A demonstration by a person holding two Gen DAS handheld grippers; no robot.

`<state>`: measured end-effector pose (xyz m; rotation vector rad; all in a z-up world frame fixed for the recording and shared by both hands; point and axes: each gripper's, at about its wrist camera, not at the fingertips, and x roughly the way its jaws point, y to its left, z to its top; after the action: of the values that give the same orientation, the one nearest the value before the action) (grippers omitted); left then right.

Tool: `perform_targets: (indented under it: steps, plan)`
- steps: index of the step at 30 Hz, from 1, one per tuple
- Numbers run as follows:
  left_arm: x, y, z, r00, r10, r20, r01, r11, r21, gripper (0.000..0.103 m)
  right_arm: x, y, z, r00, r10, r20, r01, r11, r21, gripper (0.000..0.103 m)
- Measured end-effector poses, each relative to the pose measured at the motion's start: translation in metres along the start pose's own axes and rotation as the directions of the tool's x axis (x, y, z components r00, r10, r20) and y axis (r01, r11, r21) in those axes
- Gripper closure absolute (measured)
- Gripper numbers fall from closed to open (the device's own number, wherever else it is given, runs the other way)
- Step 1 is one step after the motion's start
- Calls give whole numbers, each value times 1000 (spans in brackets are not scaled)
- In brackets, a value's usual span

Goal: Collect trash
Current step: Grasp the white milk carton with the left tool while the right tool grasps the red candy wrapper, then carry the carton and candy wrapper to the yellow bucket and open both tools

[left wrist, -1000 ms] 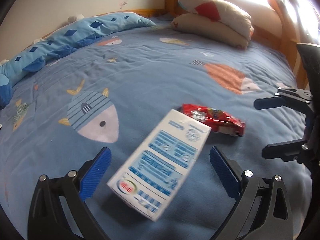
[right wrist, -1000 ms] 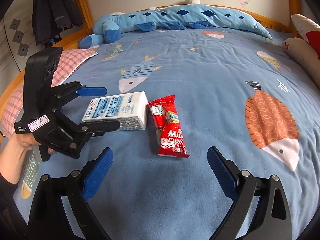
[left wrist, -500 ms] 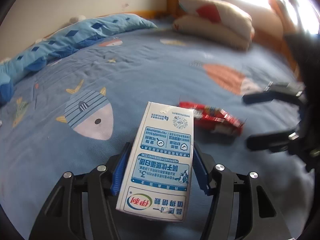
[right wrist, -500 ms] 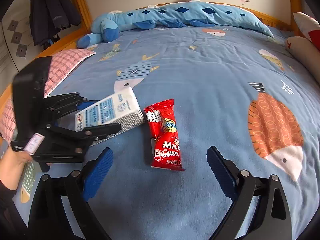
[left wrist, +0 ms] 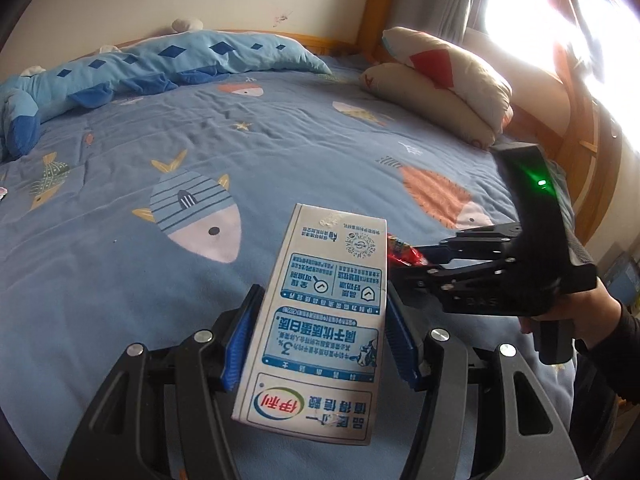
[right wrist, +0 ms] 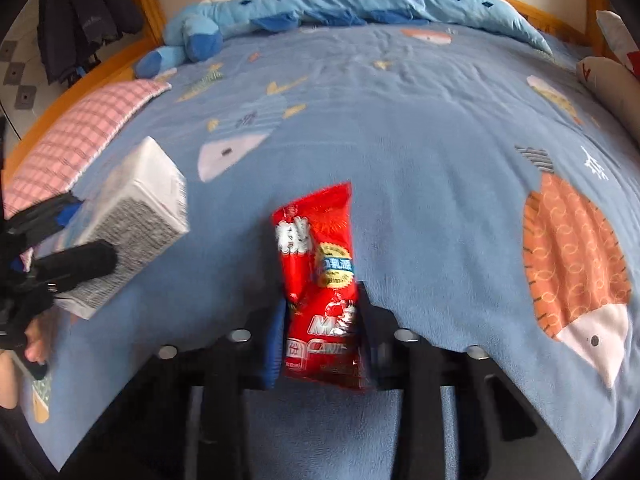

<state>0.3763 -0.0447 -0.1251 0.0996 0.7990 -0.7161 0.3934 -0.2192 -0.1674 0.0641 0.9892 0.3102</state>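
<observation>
My left gripper (left wrist: 320,336) is shut on a white and blue milk carton (left wrist: 324,312) and holds it tilted up off the blue bed cover (left wrist: 120,272). The carton also shows in the right wrist view (right wrist: 136,220), at the left, between the left gripper's black fingers (right wrist: 76,260). My right gripper (right wrist: 320,340) is shut on a red snack wrapper (right wrist: 320,292). In the left wrist view the right gripper (left wrist: 420,260) is just right of the carton, with a bit of the red wrapper (left wrist: 402,250) showing in its jaws.
A blue plush toy (right wrist: 340,4) lies along the far edge of the bed. Pillows (left wrist: 440,80) are stacked at the head end by the window. A pink checked pillow (right wrist: 76,132) lies at the left edge. A dark coat (right wrist: 80,20) hangs beyond the wooden frame.
My left gripper closed on the carton and lifted it off the cover. My right gripper moved forward over the red wrapper and closed on it.
</observation>
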Motion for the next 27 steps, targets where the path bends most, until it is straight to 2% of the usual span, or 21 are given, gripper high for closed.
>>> perform_targets:
  steps: [3,7,10,12,20,27]
  plan:
    - [-4,-6,-2,1000,-7,-2,7,1000,-3,45,-7,1,-6,1000,-21,23,21,1000,1,74]
    - [-15,-20,-5,999,-42,1,42,999,-18,45,-38,-2,-18,998,13,69,-16,999,37,74]
    - [-27,-45,-8,998,-69,-2,69,998,2,45,-69,-4,-32,995,46,93,-52,997,57,74]
    - [-37,-69,-11,995,-100,1,100,995,20,45,-89,-5,-43,993,41,108,-47,997,57,74]
    - [-64,-174,-33,978,-207,-30,209,973,99,45,-179,-17,-126,990,-12,140,-2,995,97,74]
    - [-71,-275,-62,936,-344,-82,352,924,149,45,-259,-46,-217,981,-89,172,52,976,211,74]
